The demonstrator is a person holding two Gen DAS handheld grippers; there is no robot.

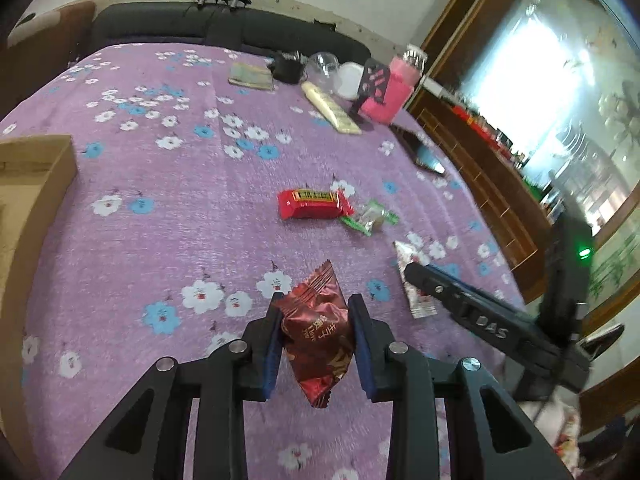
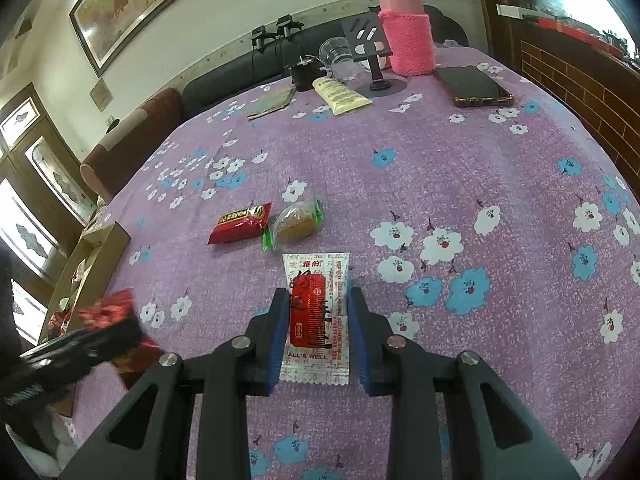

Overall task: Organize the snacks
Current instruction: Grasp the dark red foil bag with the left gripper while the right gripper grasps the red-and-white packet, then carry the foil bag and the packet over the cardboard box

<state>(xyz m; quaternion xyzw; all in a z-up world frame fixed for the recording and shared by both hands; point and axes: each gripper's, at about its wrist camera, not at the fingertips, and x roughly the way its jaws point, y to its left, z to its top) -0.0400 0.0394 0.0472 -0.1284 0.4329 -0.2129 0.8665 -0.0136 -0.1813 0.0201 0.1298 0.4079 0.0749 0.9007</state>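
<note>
**Two snack packets at the tongs on the flowered table**

A crinkled dark red foil snack packet (image 1: 316, 332) is clamped between the blue pads of the left tongs (image 1: 316, 300) and held above the purple flowered tablecloth (image 1: 168, 216). A flat white sachet with a red label (image 2: 316, 316) is seen between the fingers of the right tongs (image 2: 316, 296); it lies flat on the cloth, and whether the pads press on it cannot be told. Just beyond the white sachet, a glossy red wrapped bar (image 2: 240, 227) and a clear green-edged packet with a brown cake (image 2: 294, 222) lie side by side. Left of the sachet, at the table's edge, an open cardboard box (image 1: 38, 172) is seen.
</note>
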